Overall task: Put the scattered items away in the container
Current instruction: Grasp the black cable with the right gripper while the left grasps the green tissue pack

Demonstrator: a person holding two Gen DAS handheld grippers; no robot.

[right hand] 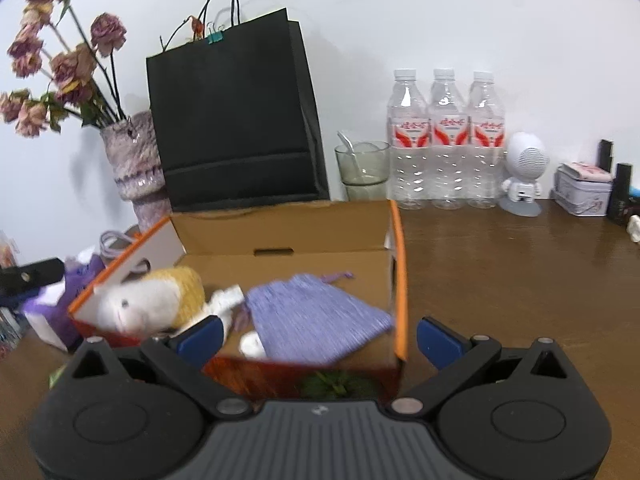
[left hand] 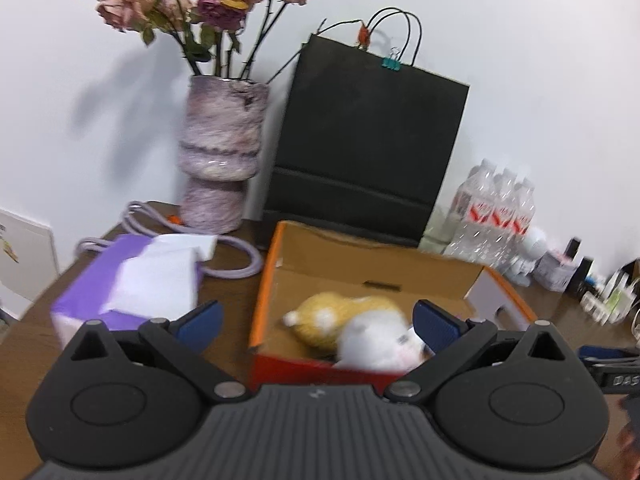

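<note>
- Two grippers hang at the near edge of the cardboard box (right hand: 280, 236), both with fingers spread wide and nothing between them: the left gripper (left hand: 318, 322) over the box's left half, the right gripper (right hand: 318, 338) over its right half
- Inside the box lie a white and yellow plush toy (right hand: 156, 300), which also shows in the left wrist view (left hand: 352, 324), and a purple knitted pouch (right hand: 316, 316); the pouch looks tilted, one corner riding up near the orange-edged right wall, and blur keeps me from telling whether it has settled
- A small white object (right hand: 250, 346) sits low beside the pouch; I cannot tell what it is
- Judging from this, the drop-off is largely done; a good finish would be to lift both grippers straight up, clear of the walls, so a finger does not snag the pouch's drawstring or drag the box
- A dark green item (right hand: 336, 386) lies just outside the near wall, under the right gripper; it may be the next thing to collect, though it is half hidden
- Around the box: a purple tissue box (left hand: 124, 280) to the left, a vase of dried roses (left hand: 220, 152), a black paper bag (right hand: 236, 120) right behind, three water bottles (right hand: 446, 140) and a glass (right hand: 362, 168) near the wall
- The back flap and bag crowd the far side, so approaches are best made from the front
</note>
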